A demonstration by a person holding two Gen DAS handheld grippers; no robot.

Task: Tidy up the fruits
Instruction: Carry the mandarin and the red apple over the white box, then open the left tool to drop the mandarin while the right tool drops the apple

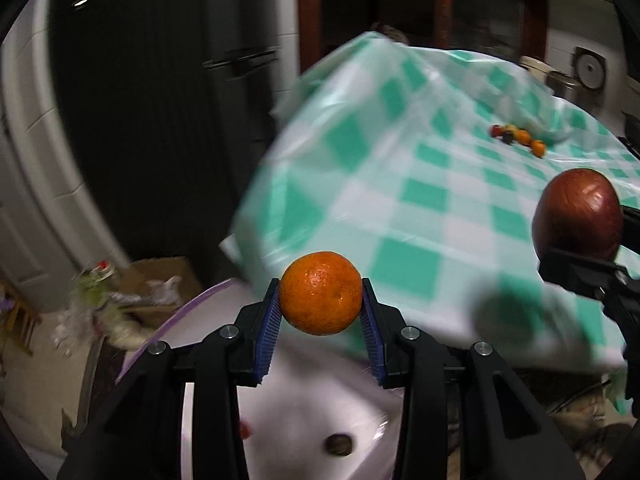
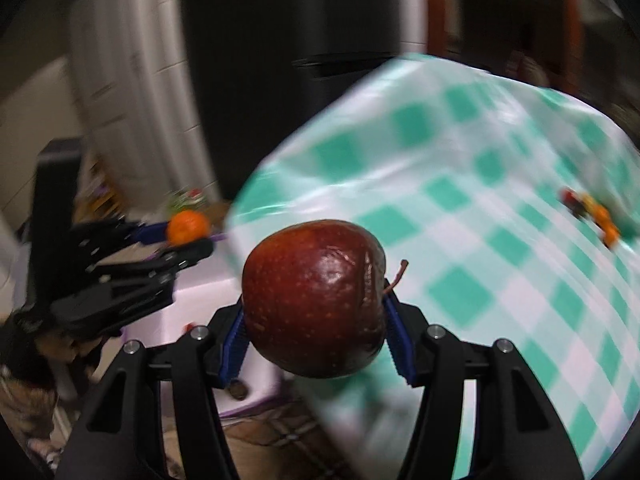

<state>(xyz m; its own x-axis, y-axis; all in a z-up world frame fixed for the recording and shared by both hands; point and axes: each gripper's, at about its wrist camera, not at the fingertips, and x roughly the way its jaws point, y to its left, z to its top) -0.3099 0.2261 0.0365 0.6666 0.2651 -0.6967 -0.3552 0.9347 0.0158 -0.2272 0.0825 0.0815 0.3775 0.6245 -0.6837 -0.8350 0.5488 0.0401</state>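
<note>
My left gripper (image 1: 321, 304) is shut on an orange mandarin (image 1: 321, 293), held in the air above a white container (image 1: 312, 404) that stands beside the table's near corner. My right gripper (image 2: 314, 312) is shut on a dark red apple (image 2: 316, 300), held over the table edge. The apple also shows at the right of the left wrist view (image 1: 578, 216). The mandarin and the left gripper also show at the left of the right wrist view (image 2: 188, 227). A small cluster of fruits (image 1: 518, 138) lies far back on the green-checked tablecloth (image 1: 420, 184).
The white container holds a small dark round thing (image 1: 339, 445) and a red bit (image 1: 245, 429). A cardboard box with clutter (image 1: 152, 288) sits on the floor at left. A dark door (image 1: 152, 80) stands behind. Both views are motion blurred.
</note>
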